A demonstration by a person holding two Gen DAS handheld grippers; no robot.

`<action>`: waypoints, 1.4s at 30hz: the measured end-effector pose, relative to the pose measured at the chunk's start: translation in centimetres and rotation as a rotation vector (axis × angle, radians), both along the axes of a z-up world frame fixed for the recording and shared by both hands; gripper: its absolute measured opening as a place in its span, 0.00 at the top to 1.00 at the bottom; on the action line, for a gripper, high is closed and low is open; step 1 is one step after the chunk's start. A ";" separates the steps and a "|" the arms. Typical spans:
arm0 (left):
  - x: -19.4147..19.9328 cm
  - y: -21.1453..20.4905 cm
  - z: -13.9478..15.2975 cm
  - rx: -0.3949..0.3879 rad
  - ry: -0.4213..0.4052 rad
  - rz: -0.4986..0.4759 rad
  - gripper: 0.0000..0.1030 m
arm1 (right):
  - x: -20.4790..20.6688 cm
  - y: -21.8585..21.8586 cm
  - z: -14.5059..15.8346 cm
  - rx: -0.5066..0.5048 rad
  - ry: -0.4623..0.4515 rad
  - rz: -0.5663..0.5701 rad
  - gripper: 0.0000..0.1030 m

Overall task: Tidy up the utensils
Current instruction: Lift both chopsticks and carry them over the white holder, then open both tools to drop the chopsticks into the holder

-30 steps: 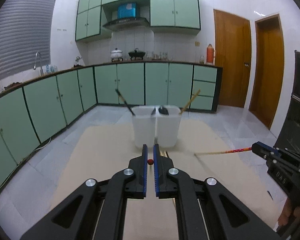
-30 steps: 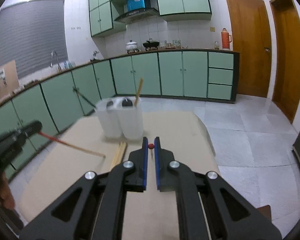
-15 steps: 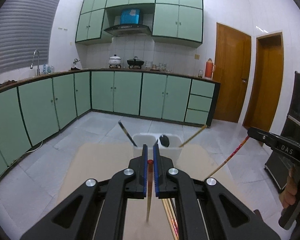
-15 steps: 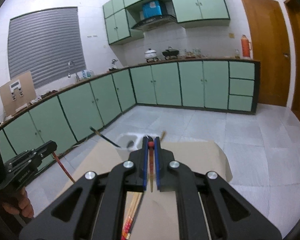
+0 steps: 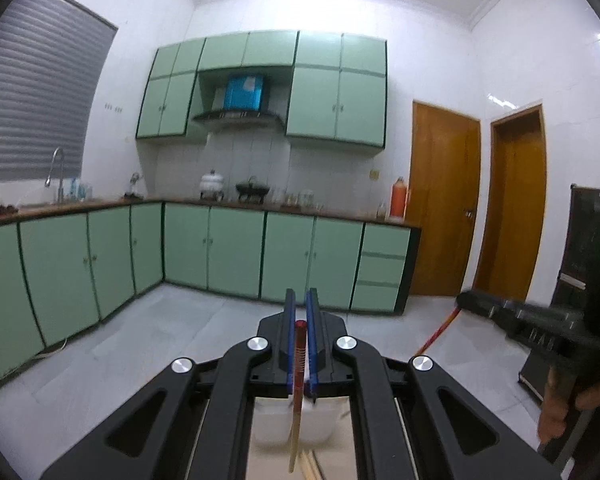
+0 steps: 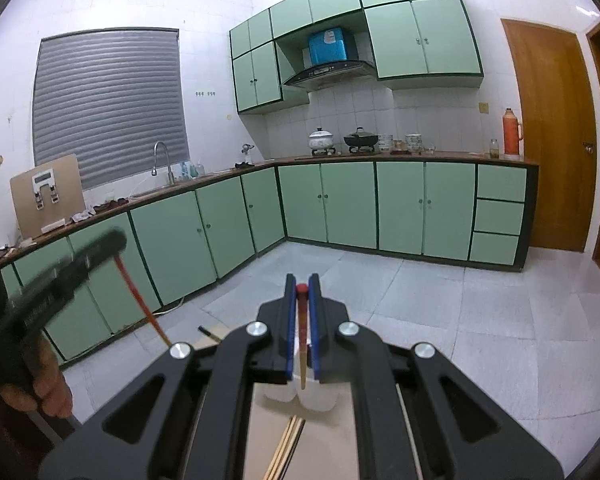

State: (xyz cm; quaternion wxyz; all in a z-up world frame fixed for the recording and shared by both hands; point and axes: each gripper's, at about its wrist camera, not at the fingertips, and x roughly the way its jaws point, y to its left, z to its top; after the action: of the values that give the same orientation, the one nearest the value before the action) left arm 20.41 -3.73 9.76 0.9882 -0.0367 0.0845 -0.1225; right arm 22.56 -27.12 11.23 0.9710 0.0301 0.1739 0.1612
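From the left wrist view, we see our left gripper [image 5: 301,308] with its fingers [image 5: 289,334] clamped on the red end of a chopstick [image 5: 296,412], which hangs down with its pale tip low. We judge this grip near the top is chosen so the stick dangles upright and can be lowered tip first into the white holder [image 5: 296,420] showing just below, on the tan worktop [image 5: 332,464]. More loose chopsticks [image 5: 310,466] lie on the worktop beside the hanging tip. At the right edge our right gripper [image 5: 466,302], blurred, carries its own red-ended chopstick [image 5: 436,334] slanting downward.

From the right wrist view, the right gripper's fingers [image 6: 289,320] are likewise clamped on a chopstick's red end, its tip hanging over the white holder [image 6: 300,398], whose compartments we cannot tell apart. A black utensil handle [image 6: 208,332] sticks out from the holder. Loose chopsticks [image 6: 286,450] remain on the worktop, so sorting is unfinished. The left gripper [image 6: 116,240] is blurred at left.
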 end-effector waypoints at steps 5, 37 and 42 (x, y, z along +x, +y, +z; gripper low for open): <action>3.0 -0.8 2.8 -0.003 -0.076 -0.003 0.95 | 2.4 0.3 0.3 -0.019 0.001 -0.008 0.95; 8.8 -1.7 -3.8 0.133 0.021 0.040 0.54 | -1.7 -0.8 -6.6 -0.115 -0.084 -0.187 0.10; 3.6 -1.2 -5.4 0.127 0.025 0.019 0.38 | -5.5 -1.4 -10.8 -0.101 -0.022 -0.206 0.07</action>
State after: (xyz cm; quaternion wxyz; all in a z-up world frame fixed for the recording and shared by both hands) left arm 24.03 -4.90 4.37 0.9885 0.0239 0.1039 -0.1069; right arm 17.03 -28.53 0.43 0.9845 -0.0030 0.1674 0.0520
